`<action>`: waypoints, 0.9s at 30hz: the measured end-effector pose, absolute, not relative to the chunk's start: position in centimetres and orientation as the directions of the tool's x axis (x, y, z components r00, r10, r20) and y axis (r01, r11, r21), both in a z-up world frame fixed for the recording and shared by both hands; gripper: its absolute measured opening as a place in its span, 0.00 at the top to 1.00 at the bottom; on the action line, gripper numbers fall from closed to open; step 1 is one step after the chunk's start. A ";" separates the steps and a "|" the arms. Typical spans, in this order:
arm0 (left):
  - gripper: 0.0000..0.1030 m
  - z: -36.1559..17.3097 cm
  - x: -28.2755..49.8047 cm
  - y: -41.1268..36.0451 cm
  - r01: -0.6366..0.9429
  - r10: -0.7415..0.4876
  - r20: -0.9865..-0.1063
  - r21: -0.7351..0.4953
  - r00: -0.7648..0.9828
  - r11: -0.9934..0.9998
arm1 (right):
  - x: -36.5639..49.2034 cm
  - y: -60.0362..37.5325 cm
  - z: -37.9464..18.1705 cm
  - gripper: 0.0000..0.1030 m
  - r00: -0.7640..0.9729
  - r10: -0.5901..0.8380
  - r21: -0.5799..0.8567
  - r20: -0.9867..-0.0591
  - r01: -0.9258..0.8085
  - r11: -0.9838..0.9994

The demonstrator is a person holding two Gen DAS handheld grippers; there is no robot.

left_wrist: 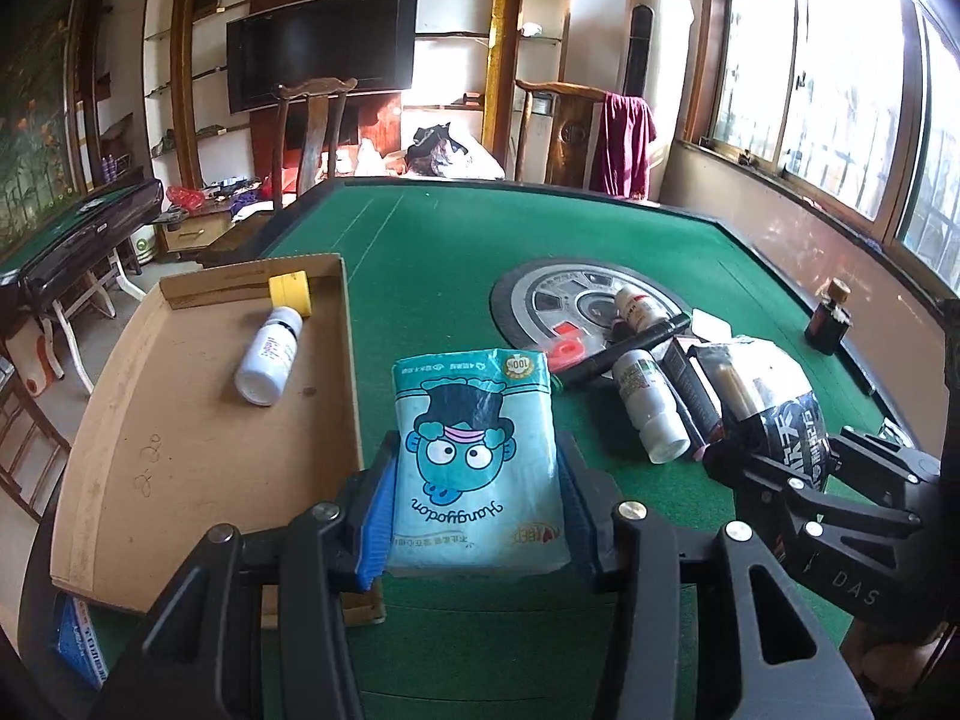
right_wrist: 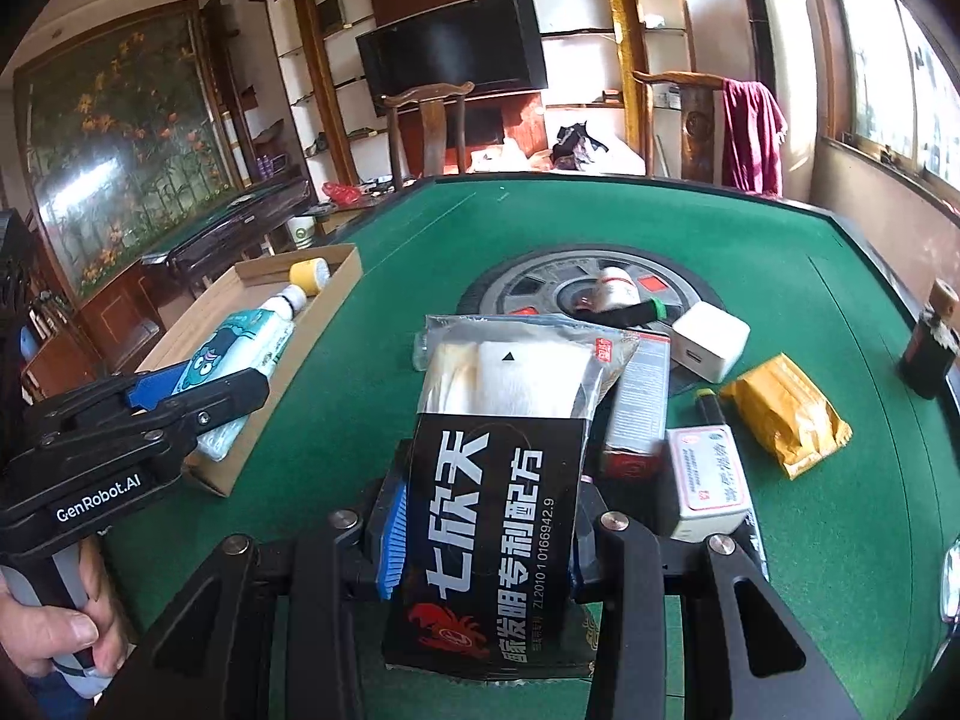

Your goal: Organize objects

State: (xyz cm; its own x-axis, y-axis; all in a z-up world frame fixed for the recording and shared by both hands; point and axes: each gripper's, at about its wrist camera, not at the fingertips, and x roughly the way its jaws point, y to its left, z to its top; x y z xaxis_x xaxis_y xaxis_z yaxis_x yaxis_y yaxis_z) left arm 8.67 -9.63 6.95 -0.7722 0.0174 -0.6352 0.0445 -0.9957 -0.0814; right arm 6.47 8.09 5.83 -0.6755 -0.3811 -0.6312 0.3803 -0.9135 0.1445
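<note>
Nearest the lens in the left wrist view, the left claw (left_wrist: 477,516) is closed partway on a pale blue tissue pack (left_wrist: 477,450) with a cartoon face, its blue pads pressed against the pack's two long sides. The pack is lifted above the green tabletop (left_wrist: 540,228), just right of the near corner of a shallow cardboard tray (left_wrist: 198,456). Ahead and left of this claw, inside the tray, a white bottle (left_wrist: 270,357) lies on its side, with a yellow-capped item (left_wrist: 291,293) beyond it at the far wall.

The right claw (right_wrist: 486,531) is likewise closed partway, gripping a black and silver foil packet (right_wrist: 498,480) printed with white characters; the packet stands up between the pads, its top leaning away. Just right of this claw lie a red and white carton (right_wrist: 639,402) and a white medicine box (right_wrist: 708,474). Further right is a yellow wrapped packet (right_wrist: 786,414), and ahead a white adapter block (right_wrist: 711,339) rests at the edge of the round hub (right_wrist: 564,282) in the tabletop's middle. A small dark bottle (right_wrist: 930,345) stands far right. A hand (right_wrist: 54,630) holds the left claw's handle.
</note>
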 end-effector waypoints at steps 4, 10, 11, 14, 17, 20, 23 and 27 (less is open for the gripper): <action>0.55 7.8 9.4 -11.6 0.069 0.012 -0.615 -0.107 -0.788 -0.992 | 6.8 6.1 6.7 0.59 -0.672 -0.391 0.122 -0.629 0.412 -0.903; 0.54 8.9 10.2 -15.3 0.125 -0.018 -0.590 -0.141 -0.807 -0.982 | 6.6 2.9 7.9 0.59 -0.642 -0.424 0.115 -0.639 0.465 -0.878; 0.54 8.9 10.3 -16.0 0.137 -0.025 -0.589 -0.146 -0.808 -0.980 | 6.5 2.3 8.1 0.59 -0.637 -0.430 0.114 -0.639 0.475 -0.873; 0.54 8.9 10.5 -18.3 0.173 -0.046 -0.589 -0.161 -0.807 -0.972 | 6.2 0.5 8.9 0.59 -0.613 -0.461 0.129 -0.641 0.506 -0.853; 0.54 8.5 10.9 -20.4 0.208 -0.062 -0.592 -0.182 -0.803 -0.961 | 5.8 -1.5 9.5 0.59 -0.596 -0.477 0.120 -0.646 0.538 -0.834; 0.54 8.1 11.2 -22.4 0.241 -0.080 -0.600 -0.192 -0.796 -0.952 | 5.2 -3.9 9.9 0.59 -0.577 -0.490 0.111 -0.654 0.567 -0.816; 0.54 7.6 11.3 -24.1 0.266 -0.094 -0.608 -0.199 -0.789 -0.943 | 4.9 -6.1 9.9 0.59 -0.548 -0.503 0.109 -0.669 0.597 -0.795; 0.54 7.0 11.2 -26.6 0.278 -0.085 -0.625 -0.218 -0.776 -0.935 | 4.2 -8.8 10.0 0.59 -0.514 -0.516 0.109 -0.685 0.628 -0.770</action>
